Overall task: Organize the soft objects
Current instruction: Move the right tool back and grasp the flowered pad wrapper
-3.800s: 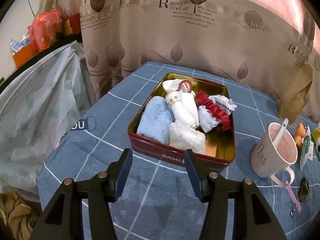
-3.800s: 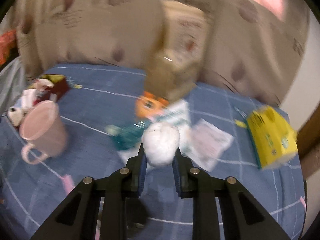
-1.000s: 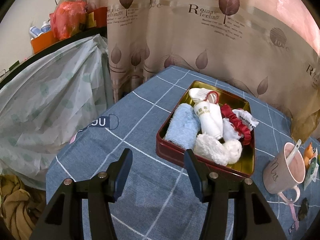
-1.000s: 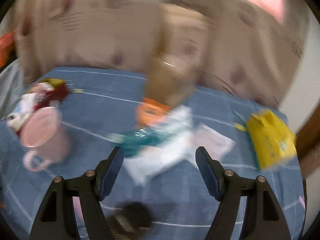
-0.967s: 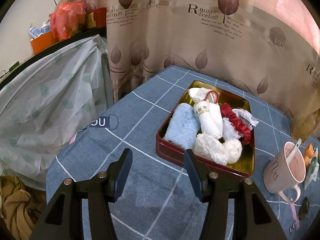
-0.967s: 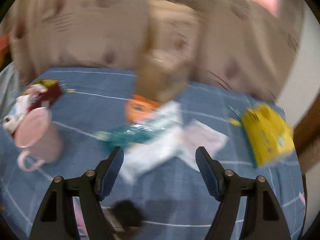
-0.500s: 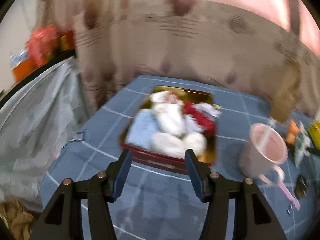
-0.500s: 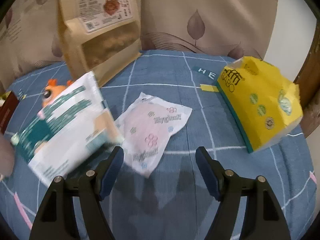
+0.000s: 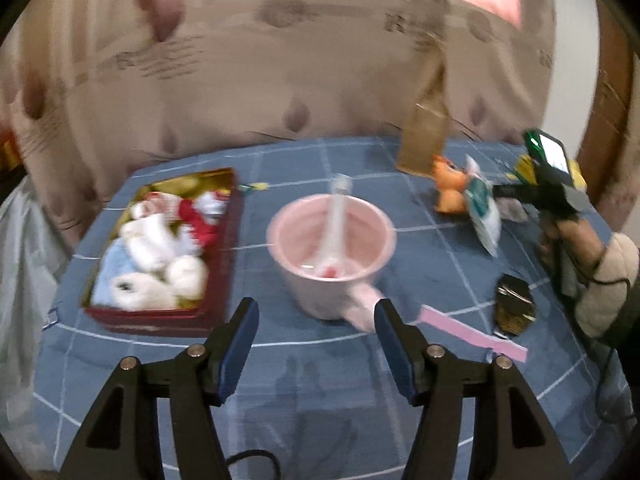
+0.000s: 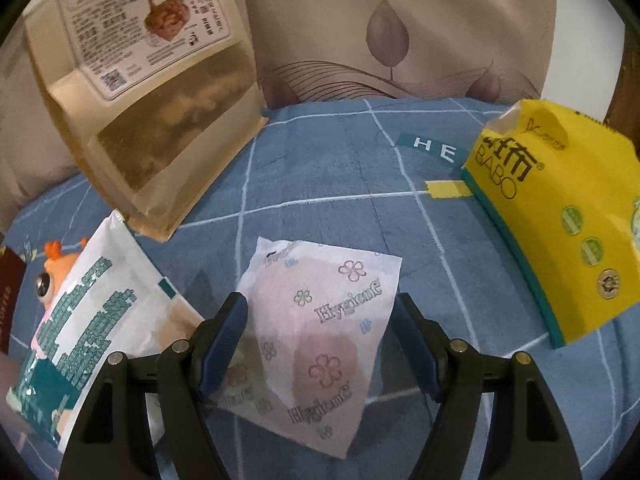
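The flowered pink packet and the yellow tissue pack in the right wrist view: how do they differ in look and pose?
The flowered pink packet is thin and lies flat on the blue cloth; the yellow tissue pack is a thick block. The packet is pale, printed "Hygiene"; the pack is bright yellow with a teal edge, printed "BABO". The packet lies between the open right gripper fingers; the pack sits off to the side. Both rest on the cloth.

Tin point(image 9: 224, 264) glossy metal; cup point(image 9: 332, 240) smooth glazed; tablecloth point(image 10: 320, 168) matt cloth; packet point(image 10: 320, 332) crinkled plastic.
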`<state>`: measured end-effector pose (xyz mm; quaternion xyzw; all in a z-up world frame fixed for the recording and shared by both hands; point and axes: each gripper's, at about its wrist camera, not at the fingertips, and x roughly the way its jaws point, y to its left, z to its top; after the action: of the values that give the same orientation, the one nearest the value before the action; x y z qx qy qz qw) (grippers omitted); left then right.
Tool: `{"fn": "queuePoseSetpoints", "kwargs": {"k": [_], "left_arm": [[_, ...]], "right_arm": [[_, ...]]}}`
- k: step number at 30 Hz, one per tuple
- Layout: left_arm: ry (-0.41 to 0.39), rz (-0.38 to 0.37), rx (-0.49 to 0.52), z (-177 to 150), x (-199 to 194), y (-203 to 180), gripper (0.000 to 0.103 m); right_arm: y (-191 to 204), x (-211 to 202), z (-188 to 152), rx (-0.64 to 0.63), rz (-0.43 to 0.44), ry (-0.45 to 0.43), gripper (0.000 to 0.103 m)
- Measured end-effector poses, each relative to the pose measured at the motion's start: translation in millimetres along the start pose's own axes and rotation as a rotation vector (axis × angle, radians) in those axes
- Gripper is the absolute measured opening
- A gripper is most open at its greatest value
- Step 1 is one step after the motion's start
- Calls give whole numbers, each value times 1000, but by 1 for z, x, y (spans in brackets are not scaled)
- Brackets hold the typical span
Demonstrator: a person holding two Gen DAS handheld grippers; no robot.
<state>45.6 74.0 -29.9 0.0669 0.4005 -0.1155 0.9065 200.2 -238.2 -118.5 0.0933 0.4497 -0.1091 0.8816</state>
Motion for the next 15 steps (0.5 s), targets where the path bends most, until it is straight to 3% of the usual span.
{"fn": "queuePoseSetpoints", "kwargs": {"k": [4,6,8,10,12,15], "left_arm": [[32,-35,35,-1,12,-28,61],[43,-51,43,-1,15,-39,61],[53,-64,45,-1,18,-45,61],[59,-71,54,1,19,-51,61],[63,-79,62,0,21,-56,61],[66,-96,74,1,22,-65,61]], "right_arm": [[3,1,-1,-14,3,-9,73],[6,1,-4,-52,1,-11,66],[10,-5,-9,-82,24,-20,40],[20,-10,-13,-124,35,-30,26],[28,-15,-17,-148,28,-45,19],[25,-19,-20,-135,20,-61,18]]}}
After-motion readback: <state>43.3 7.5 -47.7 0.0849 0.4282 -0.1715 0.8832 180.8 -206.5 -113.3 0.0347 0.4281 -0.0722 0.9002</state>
